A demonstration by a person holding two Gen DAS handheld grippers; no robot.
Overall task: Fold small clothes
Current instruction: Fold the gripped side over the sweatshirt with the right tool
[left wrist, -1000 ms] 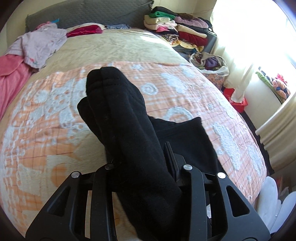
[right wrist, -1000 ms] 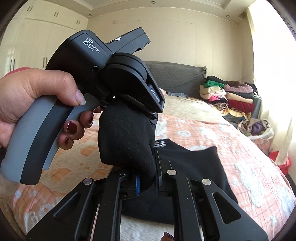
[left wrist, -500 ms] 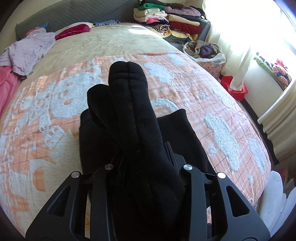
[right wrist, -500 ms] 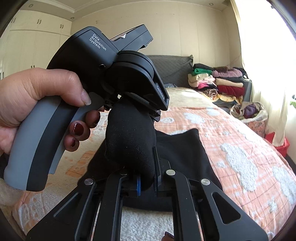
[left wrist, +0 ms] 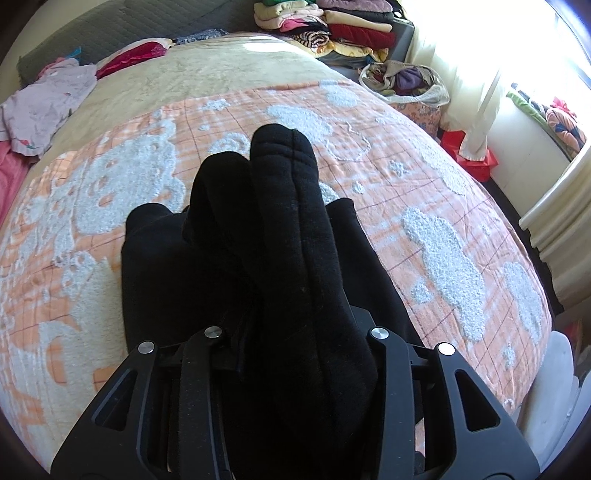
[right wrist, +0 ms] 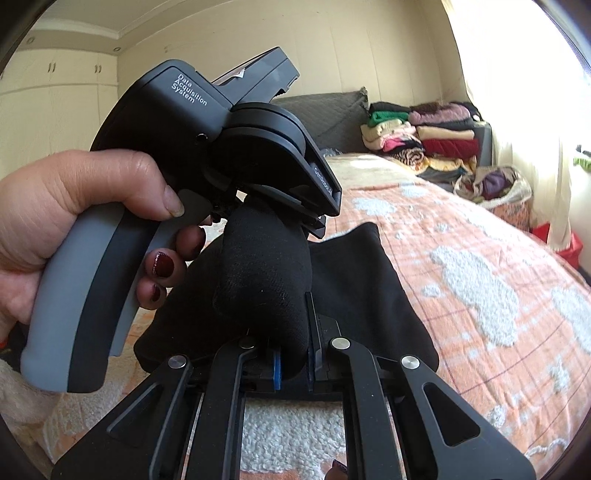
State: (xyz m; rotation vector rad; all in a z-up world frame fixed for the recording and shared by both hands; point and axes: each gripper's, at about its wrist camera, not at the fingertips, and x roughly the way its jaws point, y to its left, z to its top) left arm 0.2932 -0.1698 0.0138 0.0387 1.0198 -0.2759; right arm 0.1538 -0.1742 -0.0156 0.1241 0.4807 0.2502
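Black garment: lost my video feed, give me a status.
Both tongs hold the black garment over the bed. Left tongs opening on it, right tongs clamped. Nothing in the way.

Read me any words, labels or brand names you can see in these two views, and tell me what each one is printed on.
"Data Acquisition System": white print on the black housing of the left gripper, seen in the right wrist view.
"GenRobot.AI", as best it reads: small white print along that gripper's front edge; small and partly blurred.
Left wrist view: no readable text on the black garment, the bedspread or the folded clothes stack.
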